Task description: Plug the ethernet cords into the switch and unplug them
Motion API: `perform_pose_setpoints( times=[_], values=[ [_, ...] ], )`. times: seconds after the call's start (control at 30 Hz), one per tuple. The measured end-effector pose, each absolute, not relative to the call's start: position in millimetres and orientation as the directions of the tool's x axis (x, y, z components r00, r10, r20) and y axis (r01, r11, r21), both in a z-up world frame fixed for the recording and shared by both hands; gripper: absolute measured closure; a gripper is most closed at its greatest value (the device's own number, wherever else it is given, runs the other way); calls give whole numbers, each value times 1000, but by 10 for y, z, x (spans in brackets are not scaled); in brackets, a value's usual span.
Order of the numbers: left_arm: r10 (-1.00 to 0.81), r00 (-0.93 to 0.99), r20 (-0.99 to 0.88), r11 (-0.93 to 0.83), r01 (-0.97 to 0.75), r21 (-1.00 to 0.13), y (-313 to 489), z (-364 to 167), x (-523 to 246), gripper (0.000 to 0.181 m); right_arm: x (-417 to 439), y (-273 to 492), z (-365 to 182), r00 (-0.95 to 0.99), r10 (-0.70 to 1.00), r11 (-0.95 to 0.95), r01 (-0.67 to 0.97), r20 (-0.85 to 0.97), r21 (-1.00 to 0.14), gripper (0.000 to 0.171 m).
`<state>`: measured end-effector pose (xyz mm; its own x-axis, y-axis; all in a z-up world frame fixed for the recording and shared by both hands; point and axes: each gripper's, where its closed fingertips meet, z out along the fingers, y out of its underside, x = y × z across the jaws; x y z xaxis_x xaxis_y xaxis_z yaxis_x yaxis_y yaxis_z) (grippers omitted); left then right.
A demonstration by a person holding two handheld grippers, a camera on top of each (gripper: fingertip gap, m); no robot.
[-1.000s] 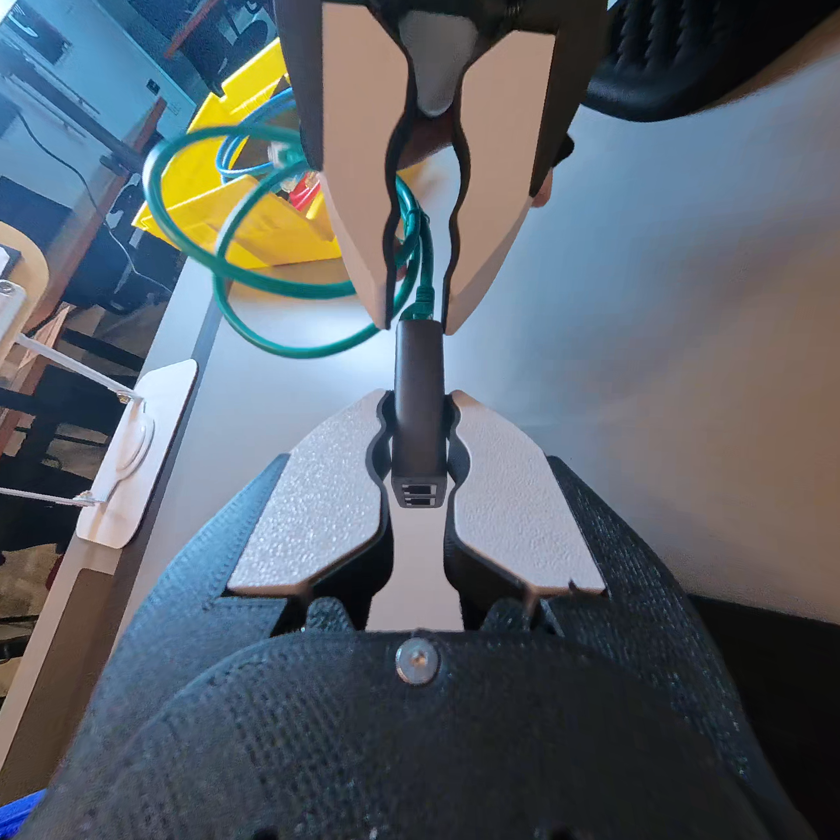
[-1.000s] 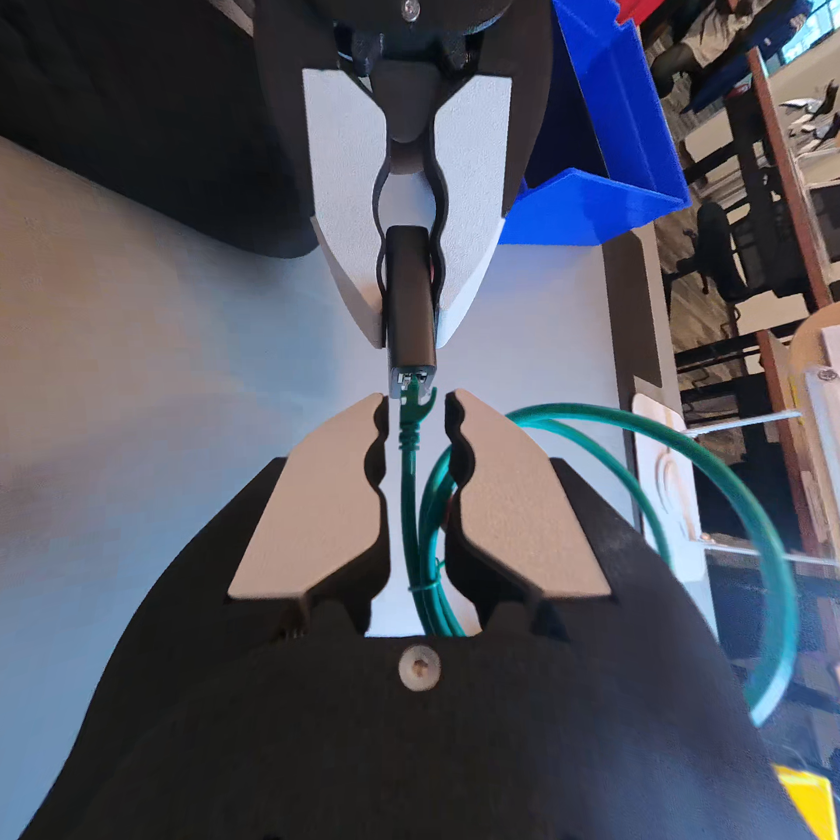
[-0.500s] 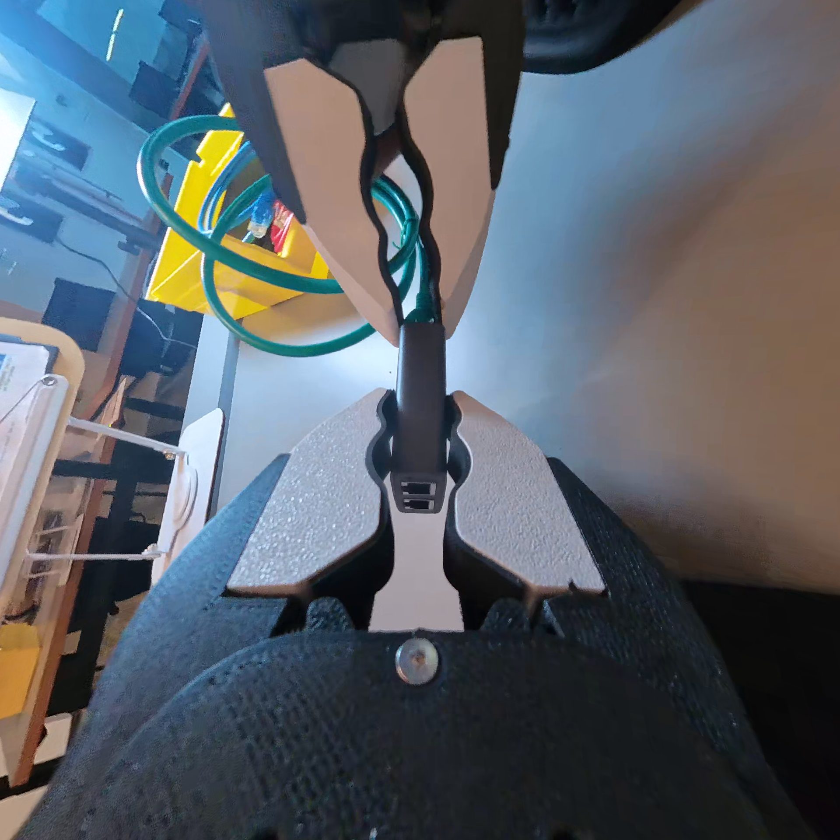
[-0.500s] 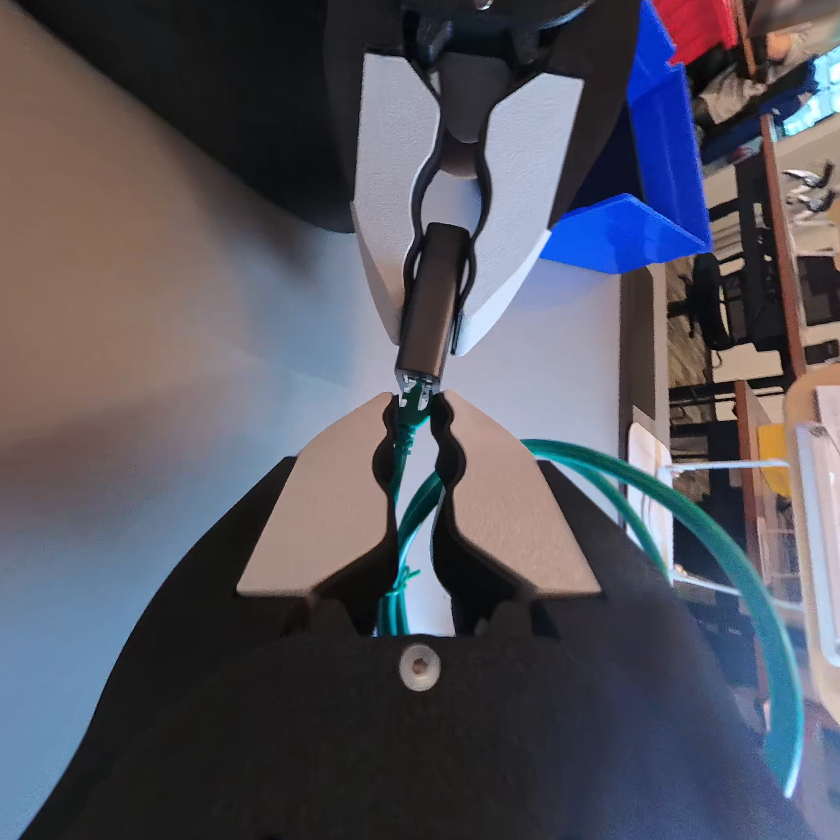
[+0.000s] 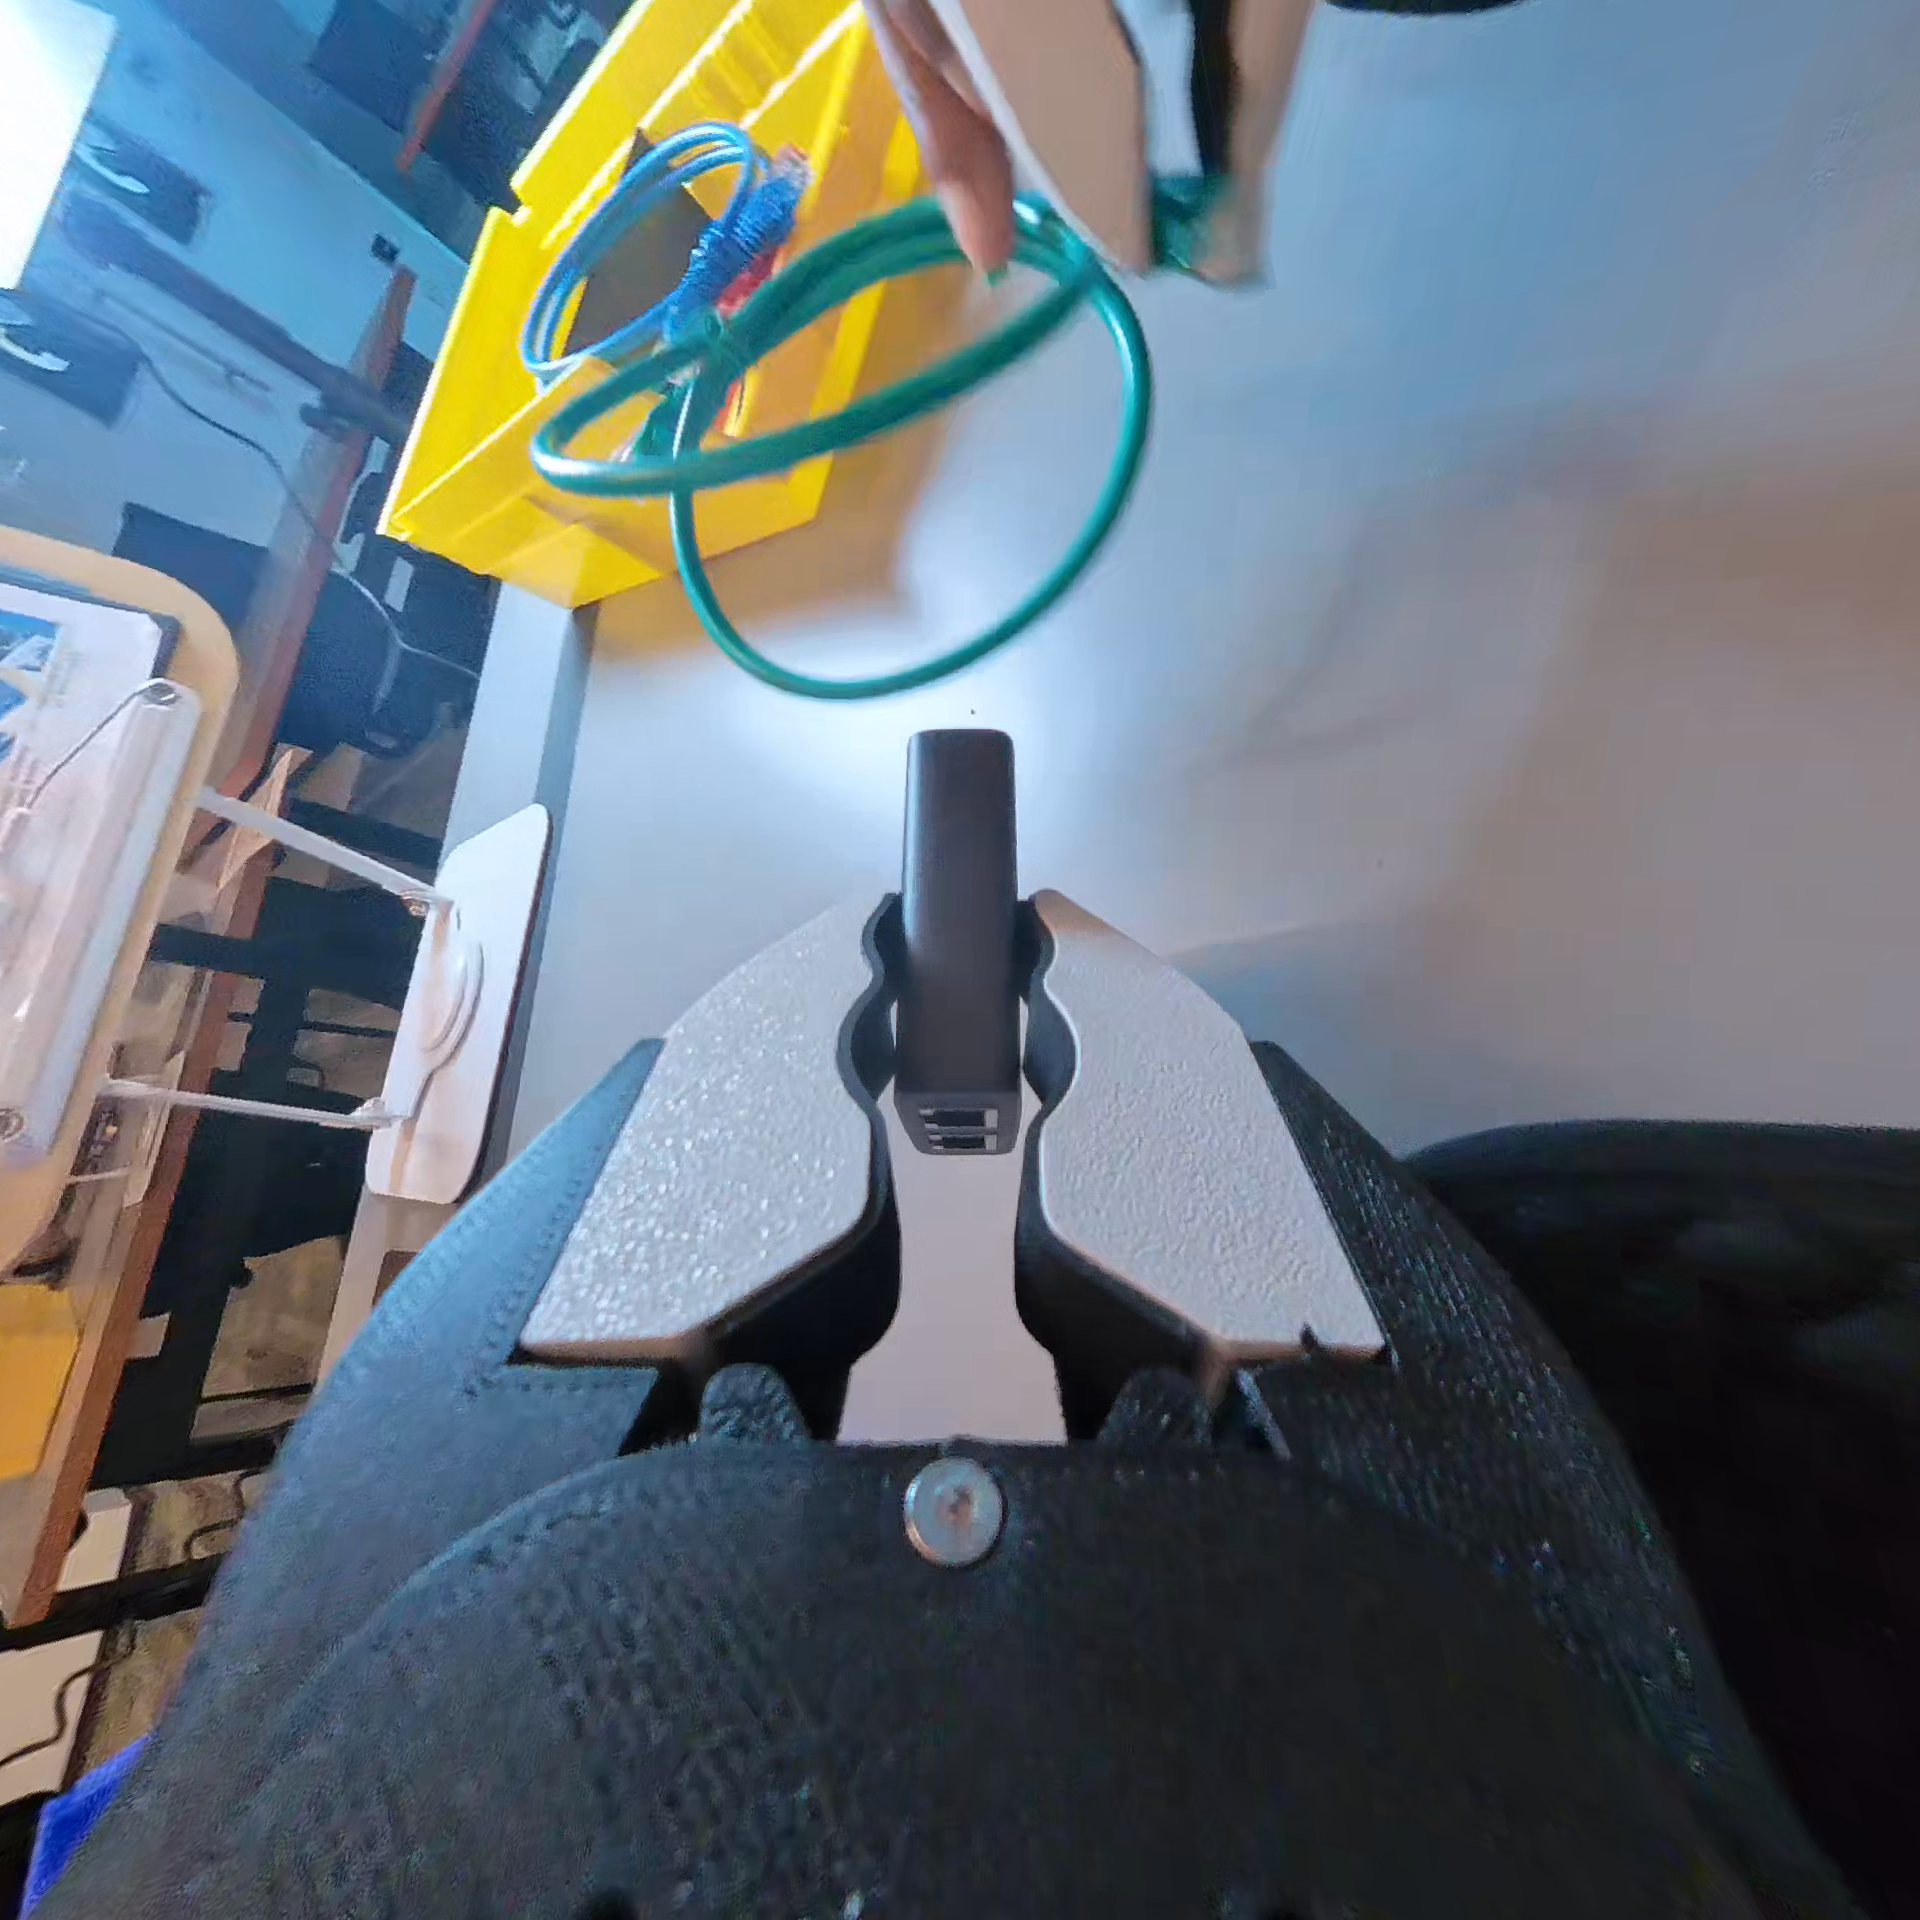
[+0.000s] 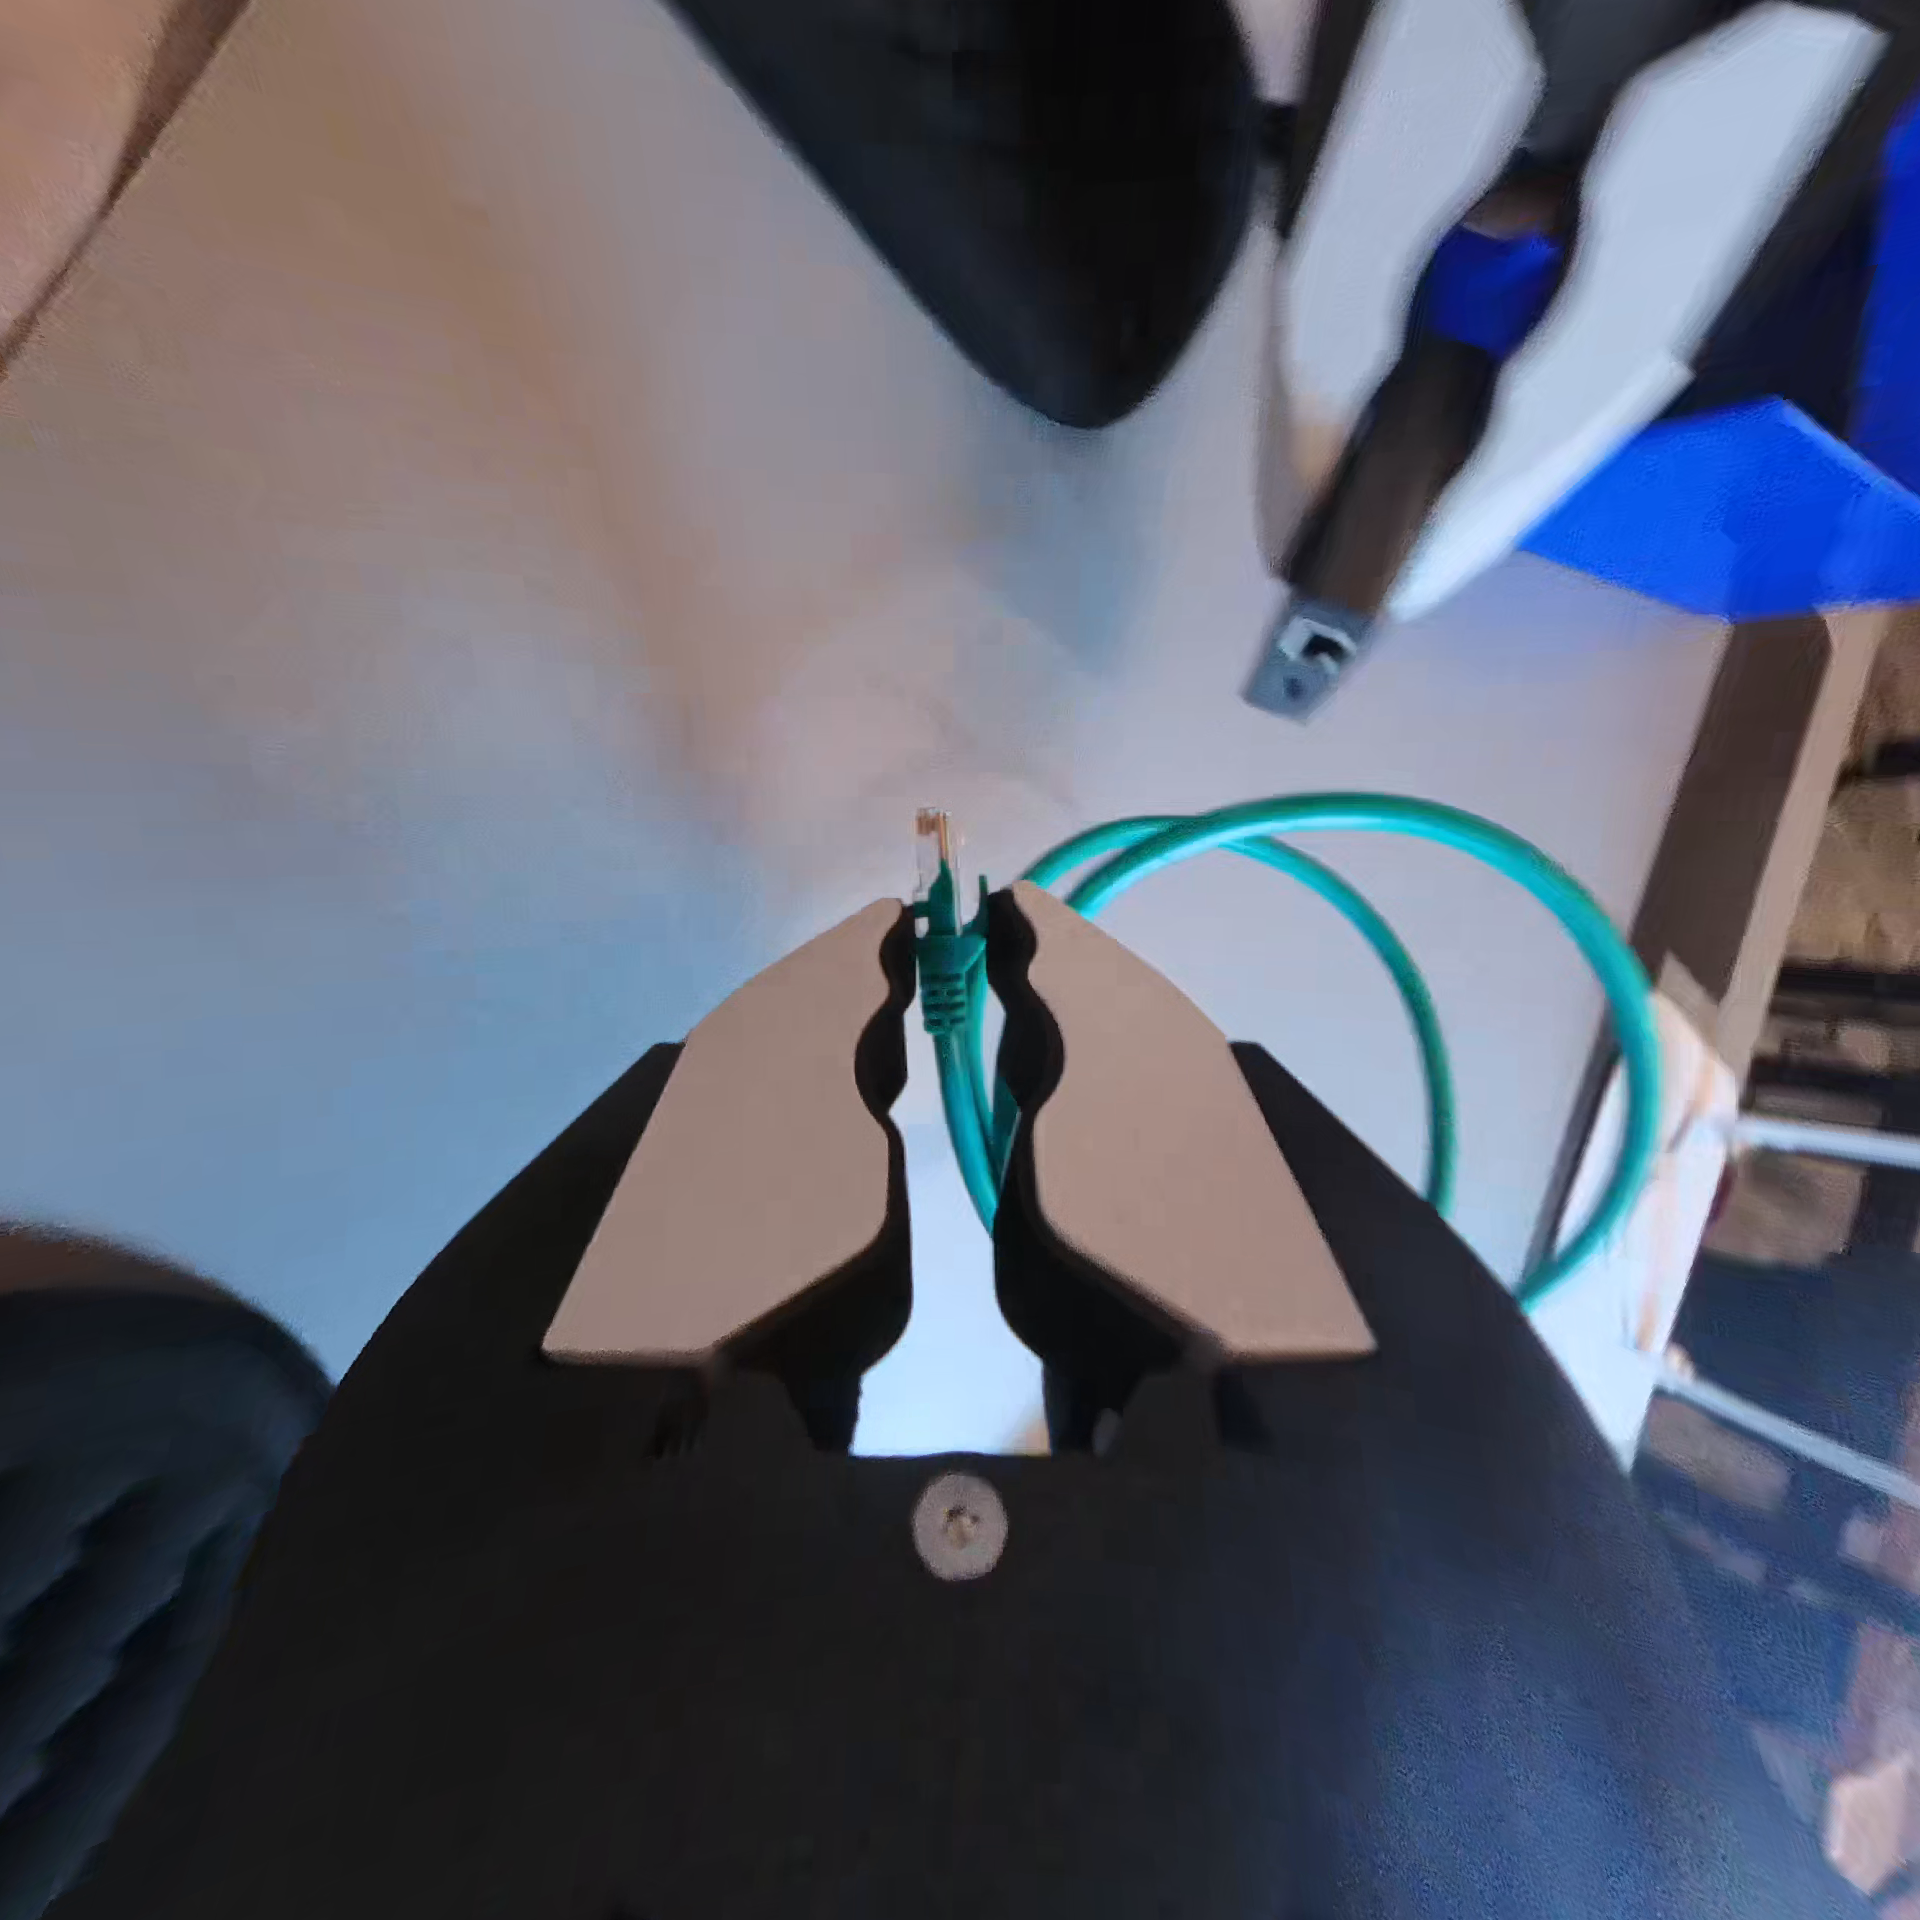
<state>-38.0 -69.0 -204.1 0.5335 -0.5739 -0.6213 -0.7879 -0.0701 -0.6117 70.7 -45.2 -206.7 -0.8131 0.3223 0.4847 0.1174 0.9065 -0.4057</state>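
Green cord [image 6: 948,987] pinched, switch [image 5: 956,935] gripped apart

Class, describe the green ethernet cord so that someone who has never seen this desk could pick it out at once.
Start at the white table, then find the right gripper above it. The green ethernet cord is pinched there by its plug boot, looping off beside it. Unlike the blue cord in the yellow bin, it is green and held.

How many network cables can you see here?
2: a green ethernet cord pinched in the right gripper, and a blue ethernet cord coiled in the yellow bin. More may be hidden there.
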Motion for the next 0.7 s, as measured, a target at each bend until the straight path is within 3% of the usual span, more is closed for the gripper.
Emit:
perform_pose_setpoints(
  times=[0.03,0.2,0.37,0.47,0.6,0.7],
  values=[
    [-564,548,-617,-75,-779,-623,-684,-2014,-382,160,704,-353,-1898,-789,378,887,158,485,-434,157],
    [-489,602,-631,-86,-753,-652,-625,-1910,-460,160,656,318,-1128,-589,522,845,261,617,-466,157],
    [-478,635,-607,-104,-727,-679,-623,-1981,-472,160,721,1165,-793,-444,525,835,435,727,-337,157],
    [-469,651,-597,-105,-713,-694,-589,-1990,-433,160,700,1635,-981,-427,600,768,545,677,-337,157],
    [-455,653,-606,-136,-723,-677,-550,-2053,-426,160,687,2120,-1641,-413,736,628,713,537,-311,155],
    [-457,656,-600,-168,-726,-666,-532,-2133,-447,160,634,2203,-1817,-400,738,608,743,543,-279,148]
  ],
)
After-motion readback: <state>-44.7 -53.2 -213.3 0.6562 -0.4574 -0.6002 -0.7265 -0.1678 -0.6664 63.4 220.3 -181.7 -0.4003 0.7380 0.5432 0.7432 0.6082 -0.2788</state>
